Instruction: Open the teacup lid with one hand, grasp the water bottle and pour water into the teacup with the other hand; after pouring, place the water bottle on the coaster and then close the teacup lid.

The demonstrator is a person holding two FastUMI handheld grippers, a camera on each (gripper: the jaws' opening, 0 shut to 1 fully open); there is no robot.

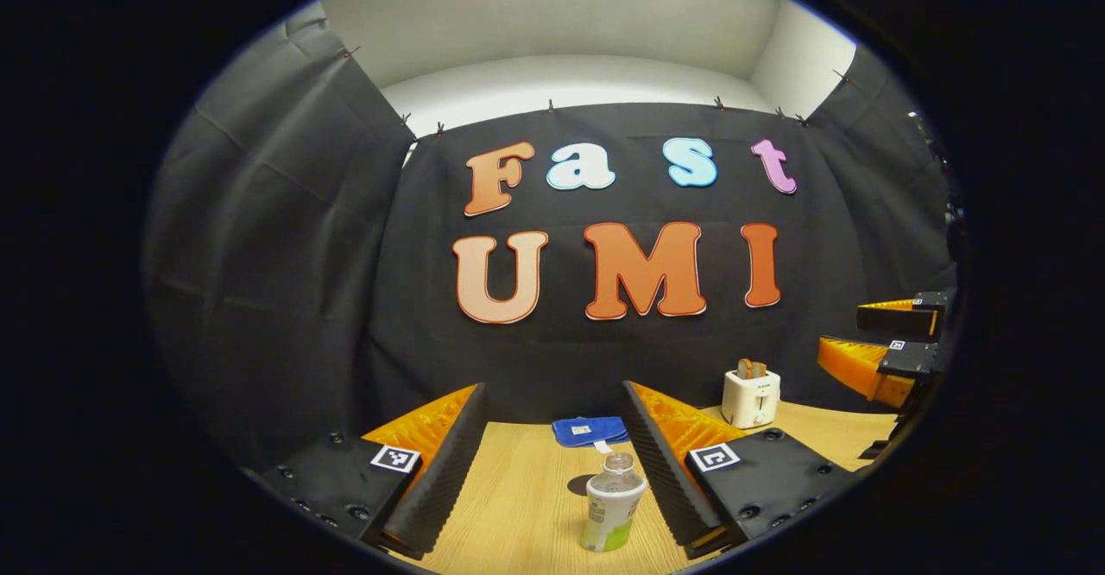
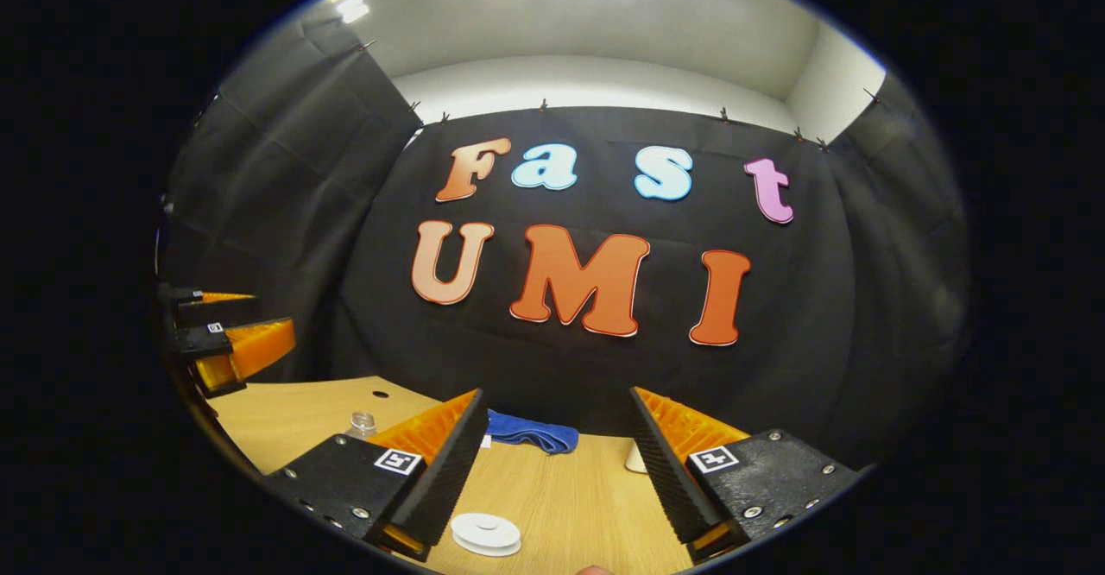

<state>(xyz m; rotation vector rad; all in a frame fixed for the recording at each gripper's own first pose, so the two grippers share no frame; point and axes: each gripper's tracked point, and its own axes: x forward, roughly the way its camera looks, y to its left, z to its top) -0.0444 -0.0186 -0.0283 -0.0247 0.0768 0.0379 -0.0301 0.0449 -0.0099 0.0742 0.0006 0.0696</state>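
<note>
In the left gripper view, my left gripper (image 1: 552, 458) hung above the wooden table (image 1: 518, 506) with its two fingers spread wide and nothing between them touching either pad. The water bottle (image 1: 611, 502) stood upright on the table, low in the gap and closer to the finger on the right of the view, but apart from it. It was a clear bottle with a pale green label, and I could not tell whether it was capped. Beyond it, near the black cloth wall, lay a folded blue cloth (image 1: 590, 430). Further to the right stood a small white toaster (image 1: 750, 397) with two slices in its slots. At the right edge of this view my right gripper (image 1: 898, 342) was seen raised off the table, its fingers parted. In the right gripper view, my right gripper (image 2: 557, 463) was likewise open and empty, held over the same table (image 2: 570, 506). A round white disc, which I took for the coaster (image 2: 486, 533), lay flat on the table just beside the finger on the left of the view. The bottle's neck (image 2: 362, 425) showed behind that finger. The blue cloth (image 2: 528, 432) lay by the wall. A pale white object (image 2: 636, 459) was largely hidden behind the finger on the right of the view, and I could not identify it. My left gripper (image 2: 229, 333) appeared at the left edge, open.
</note>
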